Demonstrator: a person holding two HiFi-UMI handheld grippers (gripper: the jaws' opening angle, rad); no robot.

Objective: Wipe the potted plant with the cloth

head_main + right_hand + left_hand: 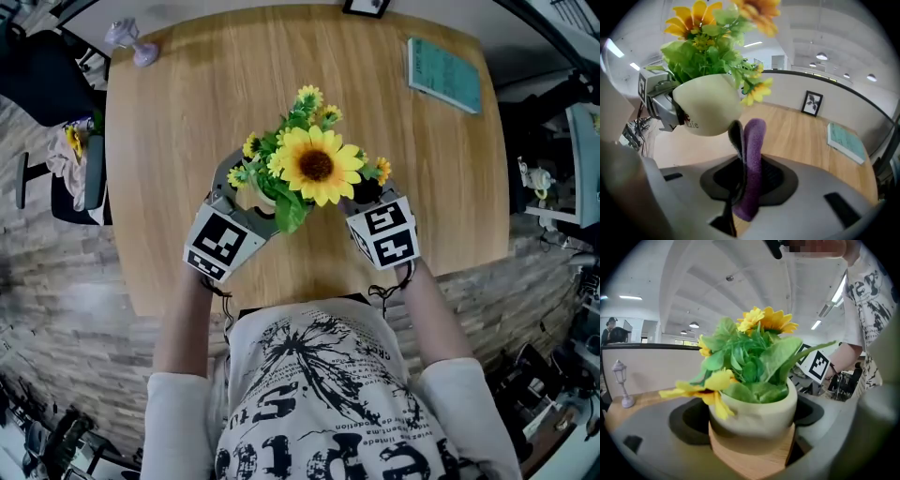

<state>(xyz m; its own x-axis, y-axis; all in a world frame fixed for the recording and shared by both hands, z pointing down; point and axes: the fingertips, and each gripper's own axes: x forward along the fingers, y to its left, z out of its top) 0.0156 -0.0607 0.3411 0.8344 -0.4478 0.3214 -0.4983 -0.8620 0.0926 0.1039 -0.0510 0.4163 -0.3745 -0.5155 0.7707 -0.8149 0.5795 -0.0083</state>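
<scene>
Wood-grain counter (187, 141) fills most of your head view, pale and rounded at its corners. Over its near half you hold the potted plant (314, 164). It has one big yellow sunflower on top, smaller yellow blooms and green leaves around it, and a cream pot (754, 413) below. Your right gripper view shows the pot raised clear of the counter top.

Your left gripper (251, 197) has its jaws spread wide and clamped on either side of the pot, which sits upright between them. Your right gripper (364, 195) is just beside the plant on the other side. Its jaws are closed on the purple cloth (752, 159). The cloth stands up from the jaws as a folded strip, and its top end is right at the pot's lower side. You cannot tell from these views whether it touches.

Well apart from the plant, a teal book (443, 73) lies flat near the far right corner. A small black picture frame (812, 104) stands at the far edge. A little lilac lantern ornament (131, 39) stands at the far left corner.
</scene>
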